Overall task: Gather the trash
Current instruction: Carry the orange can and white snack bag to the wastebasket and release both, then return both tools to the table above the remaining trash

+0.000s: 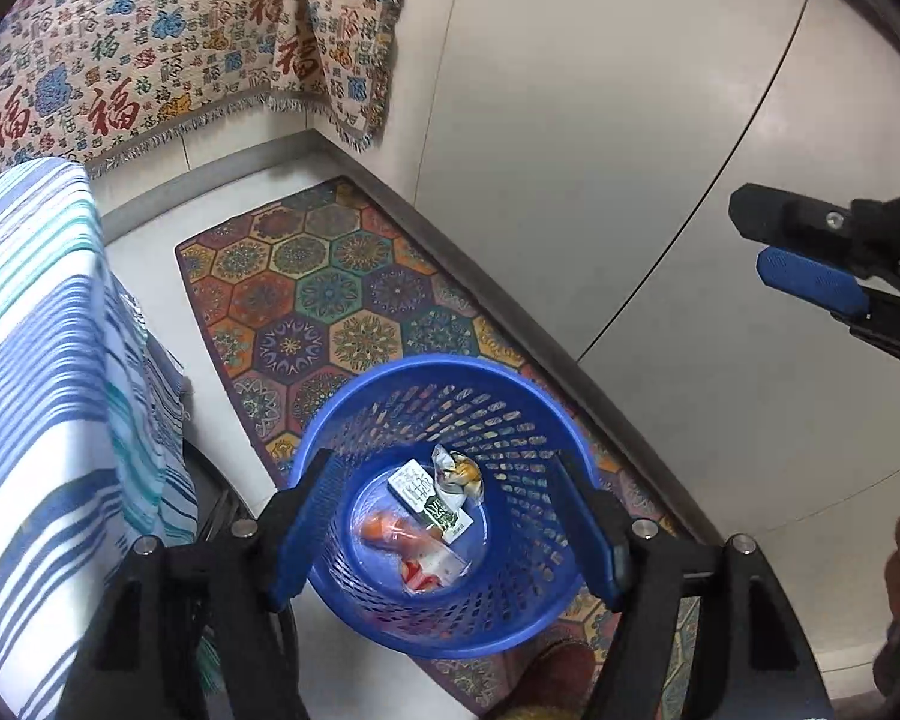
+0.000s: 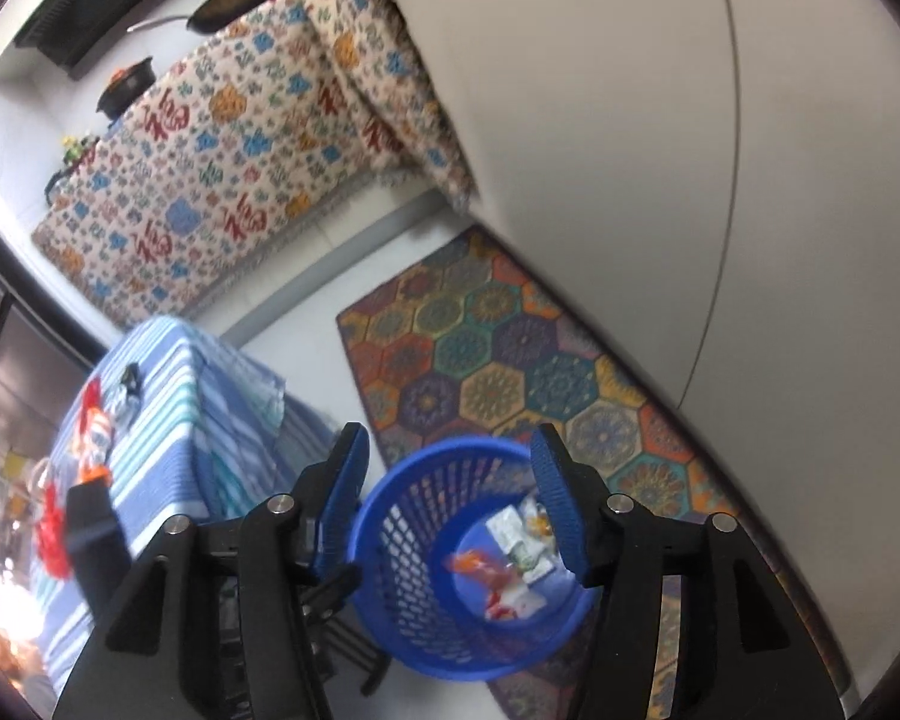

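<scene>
Basket: a blue perforated plastic basket (image 1: 450, 504) (image 2: 468, 564) stands upright on the floor, partly on the edge of a patterned rug (image 1: 330, 294) (image 2: 510, 360), close beside a grey cabinet front (image 1: 630, 150).
Basket contents: three pieces of trash lie on its bottom.
Carton: a small white and green drink carton (image 1: 431, 499) (image 2: 519, 540) lies flat near the middle.
Crumpled wrapper: a white and yellow wrapper (image 1: 459, 471) (image 2: 537, 519) sits just beside the carton, toward the far wall of the basket.
Clear packet: an orange and red see-through packet (image 1: 411, 549) (image 2: 492, 585) lies on the near side, touching the carton's end; in the right wrist view it is blurred.
Left tool: the left tool (image 1: 444, 531) hangs above the basket mouth, pointing steeply down, its blue pads spread wide with nothing between them.
Right tool: the right tool (image 2: 453, 507) (image 1: 768, 249) also points down over the basket, its pads well apart and gripping nothing; in the left wrist view its tips show at the right edge, in front of the cabinet.
Surface: a blue and white striped cloth (image 1: 48, 390) (image 2: 168, 420) covers the surface just left of the basket.
On the surface: some red and orange items (image 2: 90, 426) lie there, too blurred to name.
Background: a cloth with red characters (image 1: 150, 48) (image 2: 210, 168) drapes over a counter behind the rug.
</scene>
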The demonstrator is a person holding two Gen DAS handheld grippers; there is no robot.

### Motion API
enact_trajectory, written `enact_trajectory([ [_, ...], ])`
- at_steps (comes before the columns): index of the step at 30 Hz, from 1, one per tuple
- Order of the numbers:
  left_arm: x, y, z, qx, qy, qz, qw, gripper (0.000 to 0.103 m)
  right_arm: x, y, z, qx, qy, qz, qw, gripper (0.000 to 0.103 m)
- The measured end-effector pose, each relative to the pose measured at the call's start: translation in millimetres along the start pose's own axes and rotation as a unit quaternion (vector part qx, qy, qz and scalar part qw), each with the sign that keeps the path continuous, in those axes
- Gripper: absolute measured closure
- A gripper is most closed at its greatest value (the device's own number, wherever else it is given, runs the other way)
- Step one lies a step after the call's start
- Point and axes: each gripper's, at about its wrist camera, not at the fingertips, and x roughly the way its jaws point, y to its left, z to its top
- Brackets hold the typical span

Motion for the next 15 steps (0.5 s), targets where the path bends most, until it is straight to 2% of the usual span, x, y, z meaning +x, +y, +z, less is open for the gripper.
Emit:
enact_trajectory([
  [5, -39.5, 1.7, -4.3, -0.009, -0.022, -0.008, 0.9997, 0.031, -8.6, 12.5, 4.1, -0.032, -0.014, -0.011, 0.999, 0.040],
  [9, -94.3, 8.2, -14.0, -0.007, -0.052, -0.007, 0.9986, 0.031, -17.9, 34.9, 1.6, -0.071, -0.032, -0.015, 0.997, 0.037],
  [15, -162.7, 43.2, -48.1, -0.016, -0.082, 0.038, 0.9957, 0.029, -22.2, 95.6, -18.6, -0.144, -0.034, 0.020, 0.989, 0.035],
])
